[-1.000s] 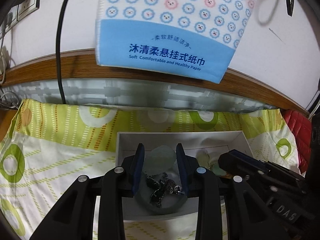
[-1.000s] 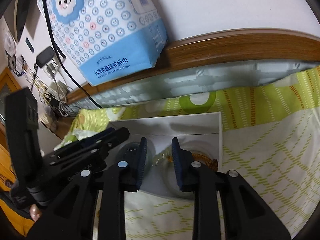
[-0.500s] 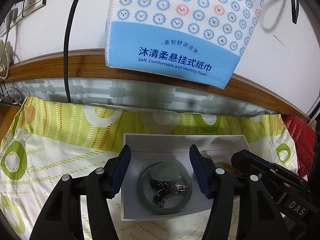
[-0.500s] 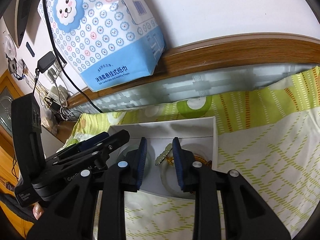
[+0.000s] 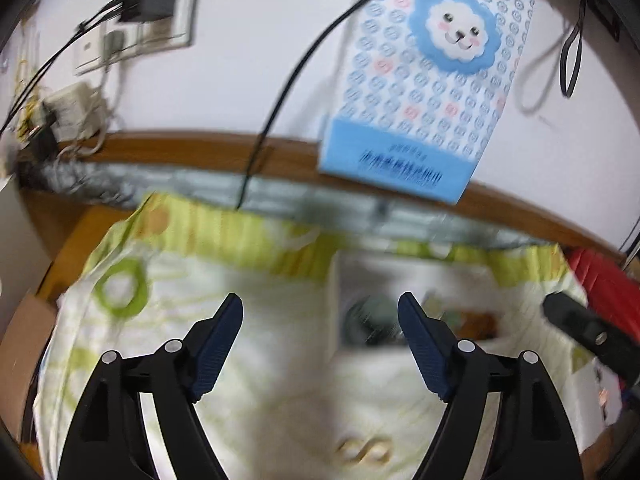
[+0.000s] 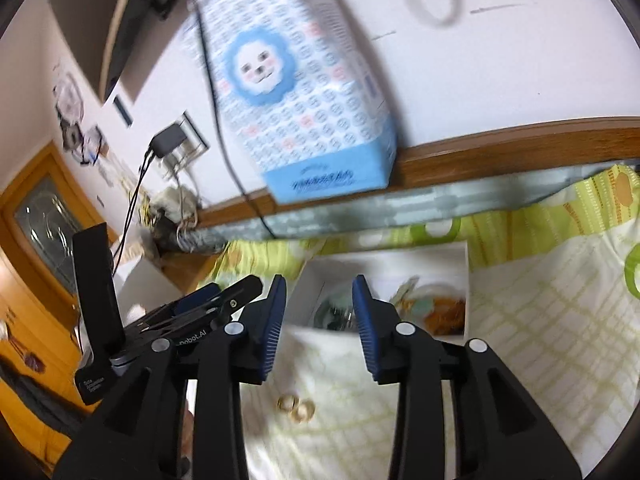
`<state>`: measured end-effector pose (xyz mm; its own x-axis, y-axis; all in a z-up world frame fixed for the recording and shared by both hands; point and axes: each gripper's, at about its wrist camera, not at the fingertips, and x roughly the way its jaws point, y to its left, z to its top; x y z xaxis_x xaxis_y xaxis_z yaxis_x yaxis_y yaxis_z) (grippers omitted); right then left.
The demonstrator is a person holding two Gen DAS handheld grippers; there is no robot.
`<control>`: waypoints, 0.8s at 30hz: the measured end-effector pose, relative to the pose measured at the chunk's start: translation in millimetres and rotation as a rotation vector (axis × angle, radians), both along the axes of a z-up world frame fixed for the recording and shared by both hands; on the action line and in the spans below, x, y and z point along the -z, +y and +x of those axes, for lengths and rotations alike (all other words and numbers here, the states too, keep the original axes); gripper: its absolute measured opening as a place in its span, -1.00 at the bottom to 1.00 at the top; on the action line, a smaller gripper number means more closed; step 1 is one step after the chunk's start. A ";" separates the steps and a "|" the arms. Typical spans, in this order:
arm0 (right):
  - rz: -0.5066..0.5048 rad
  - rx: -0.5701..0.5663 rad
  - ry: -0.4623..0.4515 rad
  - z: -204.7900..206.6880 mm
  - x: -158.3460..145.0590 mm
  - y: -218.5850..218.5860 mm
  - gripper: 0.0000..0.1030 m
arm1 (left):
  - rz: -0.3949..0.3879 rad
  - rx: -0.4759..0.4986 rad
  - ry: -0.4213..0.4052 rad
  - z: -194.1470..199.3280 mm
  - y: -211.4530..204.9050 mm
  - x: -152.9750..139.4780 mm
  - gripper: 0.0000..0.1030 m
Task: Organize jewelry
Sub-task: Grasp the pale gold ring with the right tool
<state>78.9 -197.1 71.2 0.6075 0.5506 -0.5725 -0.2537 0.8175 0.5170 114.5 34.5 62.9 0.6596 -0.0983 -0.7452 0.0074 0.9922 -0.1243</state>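
Note:
A white box (image 6: pixel 384 264) on the green-patterned cloth (image 6: pixel 540 320) holds a green bangle (image 6: pixel 336 316) with a dark chain in it, and amber beads (image 6: pixel 448 312). In the left wrist view the box (image 5: pixel 416 276) and bangle (image 5: pixel 360 316) are blurred. Two gold rings (image 6: pixel 296 407) lie on the cloth in front of the box, also visible as rings (image 5: pixel 364 454). My left gripper (image 5: pixel 320 308) hangs back from the box, its jaws wide and still opening, nothing between them. My right gripper (image 6: pixel 319 292) is opening too, with nothing between its pads.
A blue-and-white tissue pack (image 5: pixel 432 92) hangs on the wall above a wooden rail (image 5: pixel 180 148). A black cable (image 5: pixel 280 96) drops beside it. A socket with a charger (image 5: pixel 148 12) is at the upper left, a red object (image 5: pixel 600 284) at the right edge.
Both grippers have pulled back and up from the box. The left jaws spread wide off the bangle, which stays in the box. The right jaws parted a little. The rings came into view.

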 end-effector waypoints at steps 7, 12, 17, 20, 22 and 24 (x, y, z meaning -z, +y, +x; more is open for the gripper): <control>-0.046 -0.026 0.025 -39.6 27.0 10.7 0.25 | 0.045 -0.070 0.071 -46.7 28.7 39.0 0.69; -0.102 -0.035 0.155 -31.4 79.8 13.7 0.34 | 0.094 -0.105 0.187 -41.6 40.4 70.7 0.83; -0.102 -0.053 0.194 -30.4 88.5 16.7 0.61 | 0.144 -0.079 0.211 -38.6 32.5 74.0 0.93; -0.134 -0.075 0.177 -34.5 84.4 22.8 0.61 | 0.139 -0.081 0.211 -39.3 33.6 73.5 0.93; -0.147 -0.095 0.170 -35.1 85.2 24.6 0.61 | 0.141 -0.081 0.211 -38.3 33.6 73.4 0.93; -0.170 -0.112 0.156 -35.2 86.1 30.7 0.61 | 0.141 -0.080 0.211 -38.0 33.7 73.3 0.93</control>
